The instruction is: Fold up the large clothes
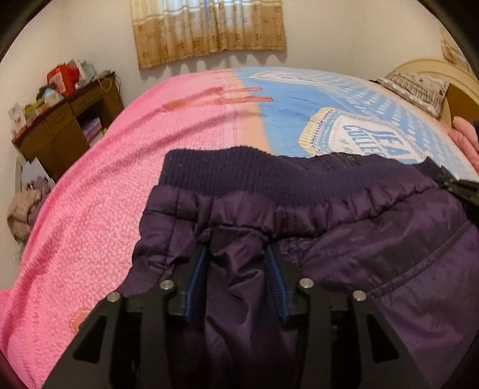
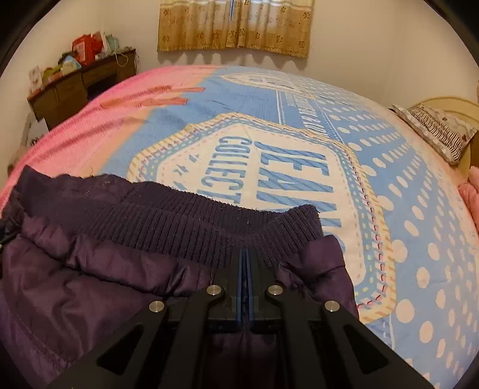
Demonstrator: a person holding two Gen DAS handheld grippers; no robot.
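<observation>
A dark purple padded jacket (image 1: 374, 245) with a ribbed knit hem lies on the bed and also shows in the right wrist view (image 2: 89, 284). My left gripper (image 1: 238, 250) has its jaws apart around a bunched fold of the jacket's shiny fabric just below the gathered hem. My right gripper (image 2: 245, 254) is shut, its blue pads pressed together on the jacket at the ribbed hem (image 2: 191, 227) near the garment's right corner. The right gripper's black body shows at the right edge of the left wrist view (image 1: 461, 191).
The bed carries a pink quilt (image 1: 119, 191) and a blue printed cover (image 2: 299, 149). A pillow (image 2: 440, 131) lies by the headboard on the right. A cluttered brown desk (image 1: 63, 125) stands at the left wall. A curtain (image 1: 209, 27) hangs behind.
</observation>
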